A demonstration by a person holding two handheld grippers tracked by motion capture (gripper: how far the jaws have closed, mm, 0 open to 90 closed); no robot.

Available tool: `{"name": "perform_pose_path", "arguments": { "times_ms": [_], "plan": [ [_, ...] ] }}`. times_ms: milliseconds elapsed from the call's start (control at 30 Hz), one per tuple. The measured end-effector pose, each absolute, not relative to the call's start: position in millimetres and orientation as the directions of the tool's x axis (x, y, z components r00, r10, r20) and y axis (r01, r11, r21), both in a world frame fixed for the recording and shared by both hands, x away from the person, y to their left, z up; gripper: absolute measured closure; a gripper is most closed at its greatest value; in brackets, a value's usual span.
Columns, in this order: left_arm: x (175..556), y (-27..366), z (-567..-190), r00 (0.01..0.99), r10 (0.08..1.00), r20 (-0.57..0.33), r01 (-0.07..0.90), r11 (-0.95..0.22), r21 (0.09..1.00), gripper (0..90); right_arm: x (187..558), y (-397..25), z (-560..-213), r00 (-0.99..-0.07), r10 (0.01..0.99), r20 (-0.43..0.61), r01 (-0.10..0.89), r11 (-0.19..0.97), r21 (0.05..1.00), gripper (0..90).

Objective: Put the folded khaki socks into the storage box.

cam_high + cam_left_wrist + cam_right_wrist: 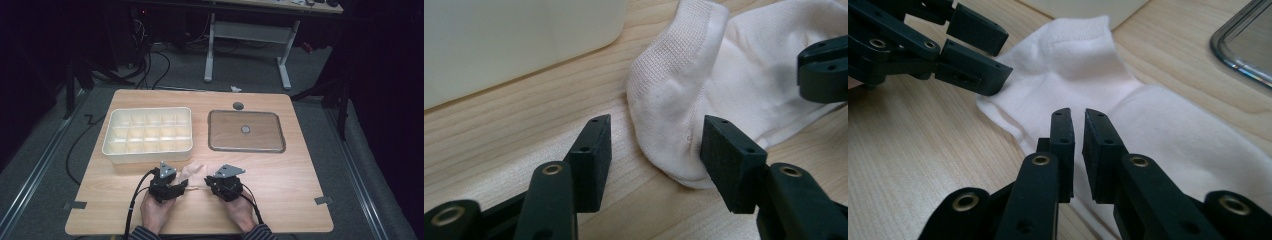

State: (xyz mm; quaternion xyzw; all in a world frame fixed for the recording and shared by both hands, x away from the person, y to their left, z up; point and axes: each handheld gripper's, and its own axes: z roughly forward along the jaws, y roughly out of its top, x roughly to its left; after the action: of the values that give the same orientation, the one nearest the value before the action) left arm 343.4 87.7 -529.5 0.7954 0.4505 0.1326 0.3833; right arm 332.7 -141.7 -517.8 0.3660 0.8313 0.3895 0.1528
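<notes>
Handling soft, limp white knitted sock (704, 80): left gripper (654, 145) wide open around its folded end, right gripper (1078, 150) nearly closed, pinching nothing visible.

There are no words, numbers, brand names or signs to read here. The white sock (704, 90) is plain, with no logo on it. The cream box (148, 135) with little compartments has no label. The clear tray (246, 131) has no writing either. The black jaws carry no marks or letters.
</notes>
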Motion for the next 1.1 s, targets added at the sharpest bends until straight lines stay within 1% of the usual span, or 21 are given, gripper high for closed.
{"name": "perform_pose_path", "arguments": {
  "times_ms": [100,200,300,333,367,433,533,600,767,933,1100],
  "plan": [
    [342,85,-530,0.562,0.819,-0.116,0.607,-0.313,0.730,48.0,334,-140,-521,-0.684,0.728,0.036,0.499,0.432,0.751,84.3],
    [341,83,-529,0.571,0.817,-0.083,0.590,-0.338,0.733,52.6,335,-139,-525,-0.683,0.729,0.034,0.510,0.443,0.738,85.1],
    [341,81,-530,0.573,0.816,-0.083,0.588,-0.338,0.735,57.2,336,-138,-527,-0.683,0.730,0.035,0.513,0.444,0.735,85.2],
    [340,81,-530,0.575,0.814,-0.086,0.588,-0.338,0.735,57.2,336,-139,-528,-0.684,0.729,0.034,0.511,0.445,0.736,85.3],
    [340,80,-530,0.580,0.810,-0.090,0.587,-0.339,0.735,61.6,336,-139,-529,-0.683,0.729,0.038,0.514,0.442,0.735,85.5],
    [340,80,-530,0.585,0.803,-0.109,0.593,-0.333,0.733,65.8,337,-139,-530,-0.685,0.728,0.036,0.510,0.443,0.737,85.6],
    [340,79,-530,0.596,0.792,-0.131,0.595,-0.327,0.734,75.3,336,-139,-530,-0.683,0.729,0.039,0.513,0.441,0.737,85.7],
    [340,79,-530,0.600,0.788,-0.138,0.597,-0.326,0.733,80.1,336,-139,-530,-0.682,0.730,0.041,0.515,0.440,0.736,85.7],
    [341,82,-529,0.607,0.778,-0.160,0.598,-0.314,0.737,84.2,336,-139,-530,-0.684,0.729,0.039,0.513,0.442,0.736,85.6],
    [340,86,-524,0.612,0.767,-0.196,0.594,-0.281,0.754,84.9,336,-139,-530,-0.683,0.729,0.038,0.515,0.445,0.733,85.5],
    [340,87,-519,0.626,0.755,-0.193,0.580,-0.286,0.763,85.1,336,-139,-530,-0.685,0.727,0.039,0.512,0.443,0.736,85.4]
  ]
}}
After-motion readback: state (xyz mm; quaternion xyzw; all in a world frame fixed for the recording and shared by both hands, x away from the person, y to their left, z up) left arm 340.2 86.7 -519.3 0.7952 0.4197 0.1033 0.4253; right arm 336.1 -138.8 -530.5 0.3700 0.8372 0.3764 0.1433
